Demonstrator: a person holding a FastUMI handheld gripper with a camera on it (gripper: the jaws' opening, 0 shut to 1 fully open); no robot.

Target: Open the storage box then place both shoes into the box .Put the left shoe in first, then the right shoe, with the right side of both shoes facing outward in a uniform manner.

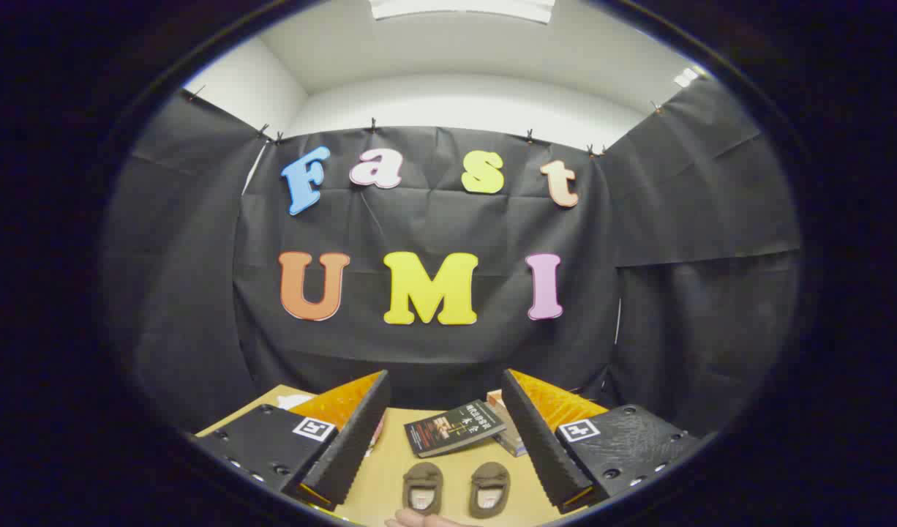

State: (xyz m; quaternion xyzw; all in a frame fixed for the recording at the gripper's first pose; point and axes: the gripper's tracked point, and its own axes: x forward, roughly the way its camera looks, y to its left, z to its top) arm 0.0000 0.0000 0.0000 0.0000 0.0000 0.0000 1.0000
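Two small brown shoes stand side by side on the tan table (390,468), toes pointing away: the left one (423,487) and the right one (489,489). Both lie low between my fingers, nearer than the fingertips. My gripper (444,384) is open wide and holds nothing; its left finger (350,439) and right finger (540,439) reach above the table. I see no storage box here.
A dark book (453,427) lies flat on the table just beyond the shoes. A small stack of books (508,433) sits beside it, by my right finger. Part of a hand (419,520) shows just below the shoes. Black cloth walls close the booth.
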